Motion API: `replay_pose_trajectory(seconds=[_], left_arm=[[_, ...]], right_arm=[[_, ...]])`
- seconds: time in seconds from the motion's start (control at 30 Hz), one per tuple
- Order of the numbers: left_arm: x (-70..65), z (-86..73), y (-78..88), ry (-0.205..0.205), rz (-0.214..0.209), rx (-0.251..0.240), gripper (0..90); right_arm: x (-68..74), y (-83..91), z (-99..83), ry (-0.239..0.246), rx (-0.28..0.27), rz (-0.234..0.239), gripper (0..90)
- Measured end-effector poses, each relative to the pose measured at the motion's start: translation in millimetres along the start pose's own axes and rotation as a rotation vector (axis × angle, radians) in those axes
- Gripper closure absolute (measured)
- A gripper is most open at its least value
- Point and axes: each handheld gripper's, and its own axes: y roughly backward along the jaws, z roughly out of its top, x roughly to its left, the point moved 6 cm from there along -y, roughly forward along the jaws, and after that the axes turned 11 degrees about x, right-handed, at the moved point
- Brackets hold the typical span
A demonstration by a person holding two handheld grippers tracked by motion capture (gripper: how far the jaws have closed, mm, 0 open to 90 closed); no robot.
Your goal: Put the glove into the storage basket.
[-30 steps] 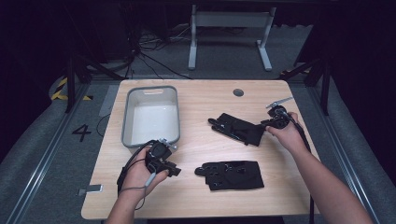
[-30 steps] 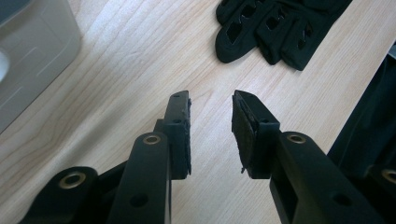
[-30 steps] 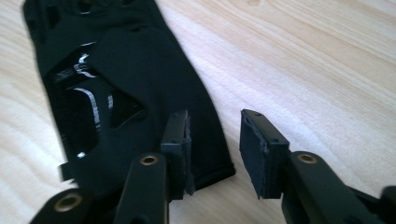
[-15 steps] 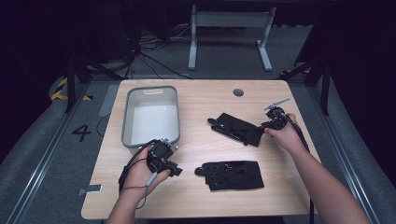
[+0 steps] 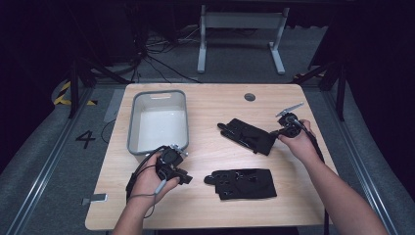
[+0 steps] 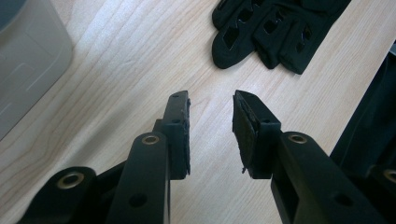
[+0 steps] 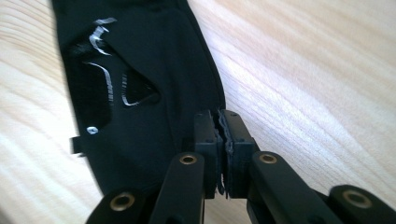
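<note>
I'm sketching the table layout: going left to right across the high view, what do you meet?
Grey bin → left gripper → near glove → right gripper, shut on the far glove's cuff.

The left gripper (image 6: 211, 105) hangs over the bare wooden table (image 6: 116, 70), its two black jaws parted with nothing between them. A black glove (image 6: 275, 28) lies at one o'clock; a grey bin (image 6: 25, 60) sits at ten o'clock.
</note>
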Motion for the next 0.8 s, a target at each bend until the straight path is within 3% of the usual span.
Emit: replay_pose_trajectory(seconds=[0.33, 0.8], left_arm=[[-4.0, 7.0, -1.4, -0.016, -0.005, 0.000, 67.4], [-6.7, 20.6, -4.3, -0.049, -0.015, 0.004, 67.8]], right_arm=[[31.0, 48.0, 5.2, 0.105, -0.139, -0.008, 88.3], [69.7, 87.3, 5.4, 0.229, -0.268, -0.057, 88.8]])
